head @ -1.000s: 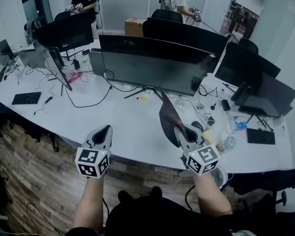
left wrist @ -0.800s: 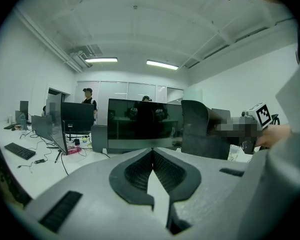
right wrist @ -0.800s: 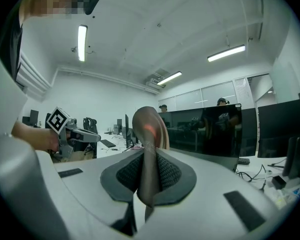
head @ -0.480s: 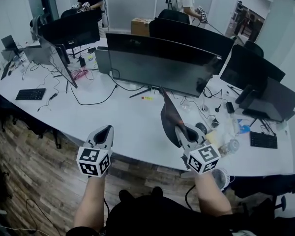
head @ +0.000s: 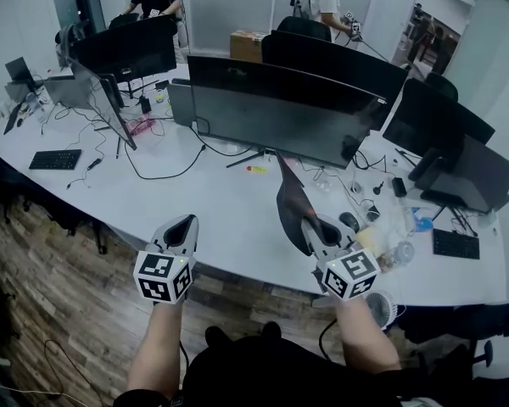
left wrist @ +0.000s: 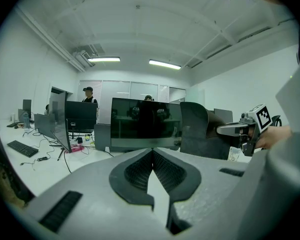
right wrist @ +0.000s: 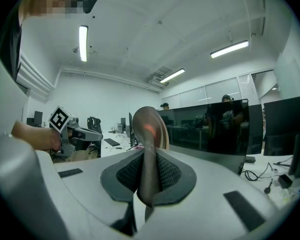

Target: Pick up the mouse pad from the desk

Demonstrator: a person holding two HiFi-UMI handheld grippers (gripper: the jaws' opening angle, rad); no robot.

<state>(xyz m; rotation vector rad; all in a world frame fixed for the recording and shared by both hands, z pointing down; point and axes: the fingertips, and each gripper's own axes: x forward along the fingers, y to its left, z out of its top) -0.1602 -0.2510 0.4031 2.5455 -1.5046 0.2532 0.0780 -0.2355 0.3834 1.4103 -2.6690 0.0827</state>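
Above 1 desk (head: 220, 219), right gripper (head: 310, 225) clamps 1 mouse pad (head: 290, 196).

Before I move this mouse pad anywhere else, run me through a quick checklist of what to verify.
1. Right claw shut on the mouse pad: ok, its pads clamp the pad's edge.
2. Mouse pad off the desk: ok, it looks lifted, standing on edge.
3. Left claw free: ok, jaws together, nothing between them.
4. Gap from pad to the monitor: cannot tell; they overlap in the head view.
5. Left claw apart from the pad: ok, it sits well to the side.
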